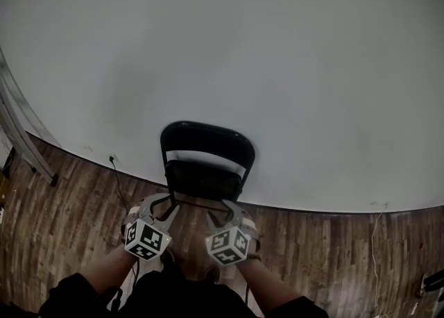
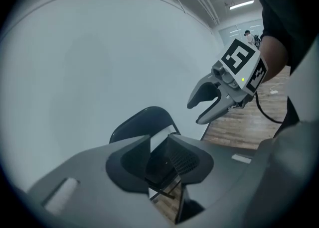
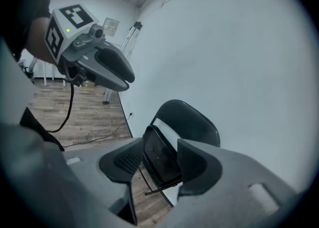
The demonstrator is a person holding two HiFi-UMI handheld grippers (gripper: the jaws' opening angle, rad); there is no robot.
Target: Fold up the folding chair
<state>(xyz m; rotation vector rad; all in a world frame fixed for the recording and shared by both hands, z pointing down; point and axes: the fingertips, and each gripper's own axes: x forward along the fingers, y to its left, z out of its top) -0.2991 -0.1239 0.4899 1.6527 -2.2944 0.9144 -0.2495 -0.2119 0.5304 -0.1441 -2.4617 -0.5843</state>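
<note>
Left gripper [image 1: 161, 203] and right gripper [image 1: 223, 207] jaws stand apart, empty. Unheld, the folding chair [image 1: 207, 144] may tip sideways and fall.

Head view: the chair [image 1: 207, 160] shows only its back and seat, its lower legs hidden behind the left gripper [image 1: 161, 205] and right gripper [image 1: 223, 211]. The sleeves [image 1: 76, 297] run off the bottom edge, and a metal stand [image 1: 17, 132] runs off the left. In both gripper views, each gripper's own jaws mask the chair's lower frame.
</note>
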